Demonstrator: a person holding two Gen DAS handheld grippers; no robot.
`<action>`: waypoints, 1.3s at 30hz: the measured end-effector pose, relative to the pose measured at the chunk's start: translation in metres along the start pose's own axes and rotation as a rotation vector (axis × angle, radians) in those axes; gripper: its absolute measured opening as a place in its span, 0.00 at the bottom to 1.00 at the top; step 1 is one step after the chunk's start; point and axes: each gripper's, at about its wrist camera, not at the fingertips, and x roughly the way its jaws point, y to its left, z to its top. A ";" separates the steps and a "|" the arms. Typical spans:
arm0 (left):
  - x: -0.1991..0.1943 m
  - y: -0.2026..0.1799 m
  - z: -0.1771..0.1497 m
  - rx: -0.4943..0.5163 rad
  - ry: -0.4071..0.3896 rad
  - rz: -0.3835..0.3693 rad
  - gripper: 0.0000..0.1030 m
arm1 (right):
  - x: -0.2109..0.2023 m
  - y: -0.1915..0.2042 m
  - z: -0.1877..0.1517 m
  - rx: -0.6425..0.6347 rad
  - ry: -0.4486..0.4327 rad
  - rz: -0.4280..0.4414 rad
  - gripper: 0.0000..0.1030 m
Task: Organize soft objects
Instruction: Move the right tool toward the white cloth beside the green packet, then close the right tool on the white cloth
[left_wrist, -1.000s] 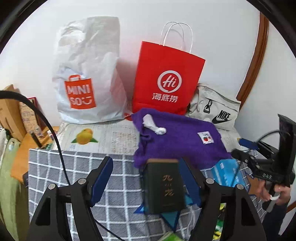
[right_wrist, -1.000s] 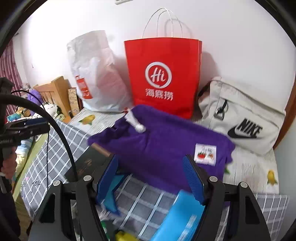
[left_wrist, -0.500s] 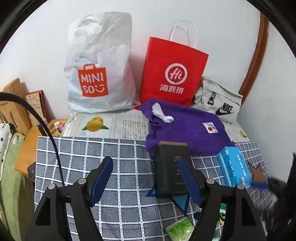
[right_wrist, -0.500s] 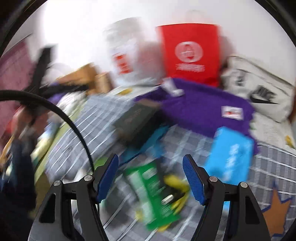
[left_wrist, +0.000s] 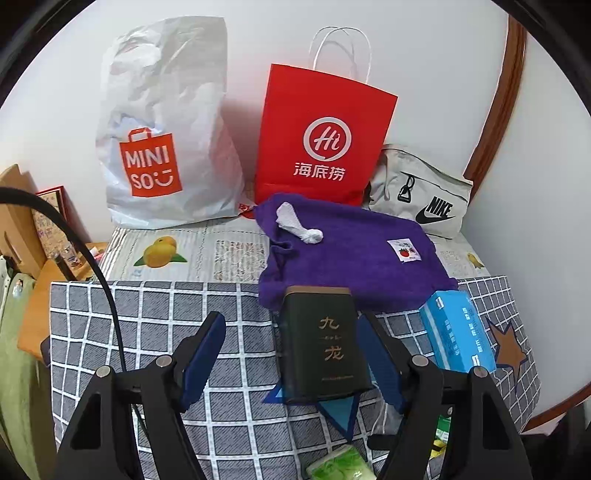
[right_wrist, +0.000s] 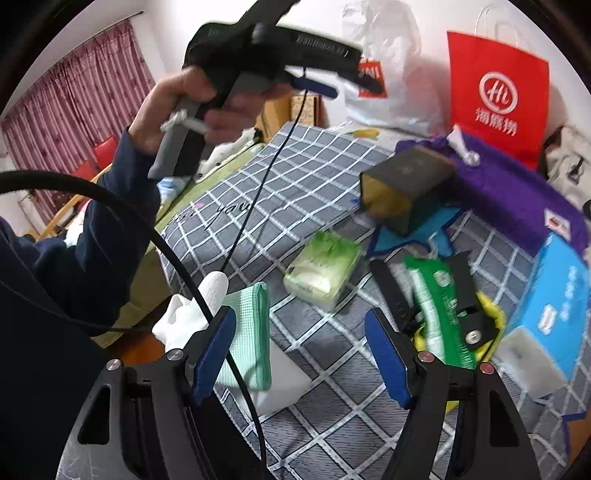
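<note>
A purple towel (left_wrist: 351, 254) lies at the back of the checked cloth (left_wrist: 147, 325), a white knotted rag (left_wrist: 299, 225) on it; the towel also shows in the right wrist view (right_wrist: 517, 195). A dark green tin (left_wrist: 323, 343) stands in front of the towel. My left gripper (left_wrist: 291, 354) is open and empty above the cloth, the tin just inside its right finger. My right gripper (right_wrist: 299, 354) is open and empty over a green tissue pack (right_wrist: 323, 269), a folded green cloth (right_wrist: 247, 332) and a white rag (right_wrist: 192, 314). The left gripper (right_wrist: 314, 85) is held high in the right view.
A white Miniso bag (left_wrist: 166, 129), a red paper bag (left_wrist: 325, 136) and a grey Nike pouch (left_wrist: 421, 195) stand against the wall. A blue tissue box (left_wrist: 458, 332) lies at the right. A green packet (right_wrist: 436, 302) and black straps lie beside the right gripper.
The left gripper has pulled back and up, so more of the cloth shows. The right gripper has swung left and back, from the purple towel to the near items and the left hand.
</note>
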 end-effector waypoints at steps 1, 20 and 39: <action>0.003 0.000 0.001 -0.003 0.000 -0.006 0.70 | 0.006 -0.003 -0.002 0.011 0.025 0.001 0.70; 0.045 0.004 0.037 -0.014 0.060 0.003 0.70 | 0.035 -0.059 0.029 0.142 -0.008 -0.089 0.70; 0.082 -0.005 0.071 0.046 0.109 0.002 0.70 | 0.011 -0.082 0.049 0.041 -0.016 -0.008 0.70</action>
